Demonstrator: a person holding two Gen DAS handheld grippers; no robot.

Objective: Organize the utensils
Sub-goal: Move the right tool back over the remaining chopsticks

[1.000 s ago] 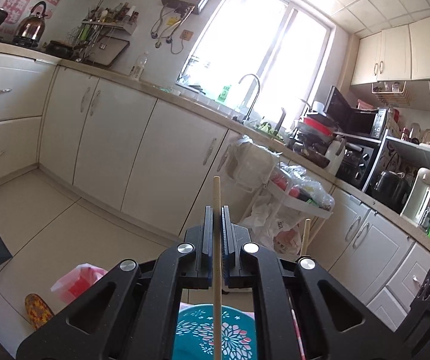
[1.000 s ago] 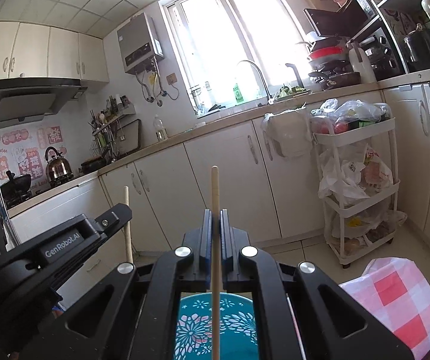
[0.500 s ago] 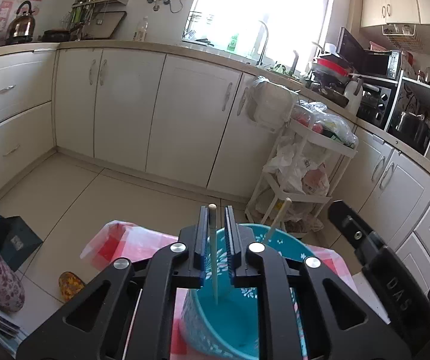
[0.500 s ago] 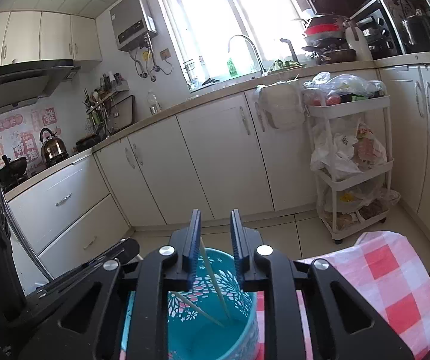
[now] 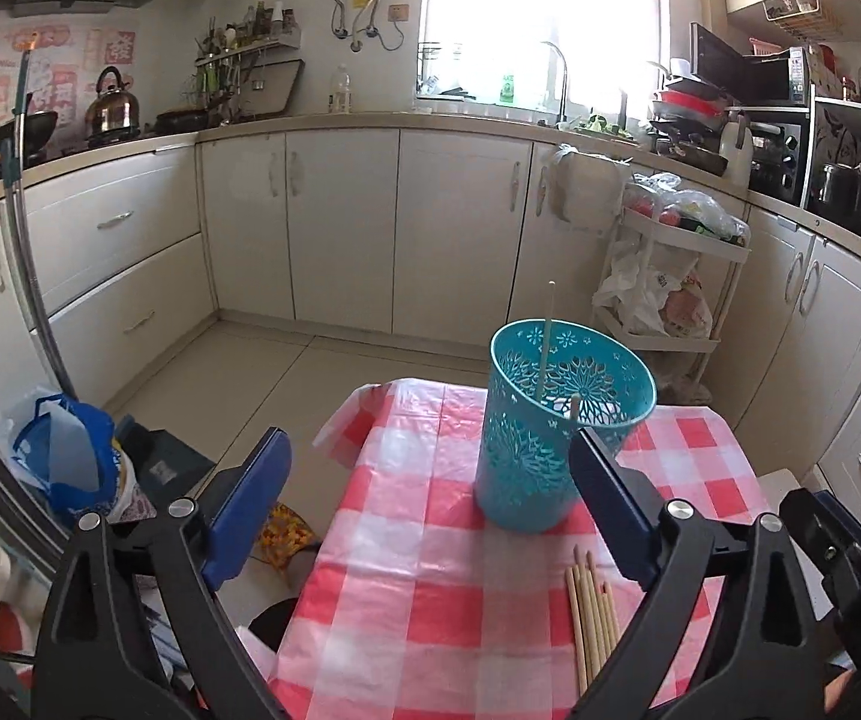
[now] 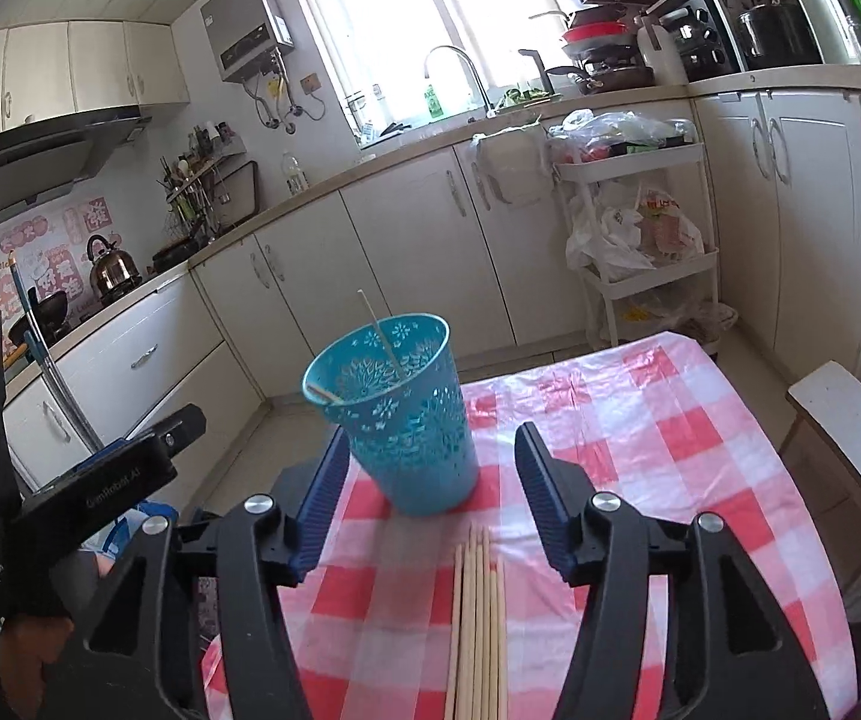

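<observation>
While both grippers hang back from the teal holder (image 6: 406, 414), the thing the next pick turns on is the bundle of loose chopsticks (image 6: 477, 618) lying flat on the checked tablecloth (image 6: 670, 480), on the near side of the holder, toward the table's near edge. Their long axis runs straight from that near edge toward the holder, nearly in line with the way the right gripper (image 6: 430, 498) points. In the right wrist view the bundle sits almost centred under that gripper, so the right hand looks the nearer; in the left wrist view it lies off toward the right finger of the left gripper (image 5: 424, 510), near the table's right side.

Both tools have just been opening: the left gripper's jaws stand wide apart and the right's moderately apart, with nothing clamped in either. 2 chopsticks (image 5: 544, 354) already stand in the holder, leaning against its rim.

Only the right wrist view shows the bundle's full spread and the left gripper's body at its left edge. Only the left wrist view shows the table's far left corner and the floor beyond.
</observation>
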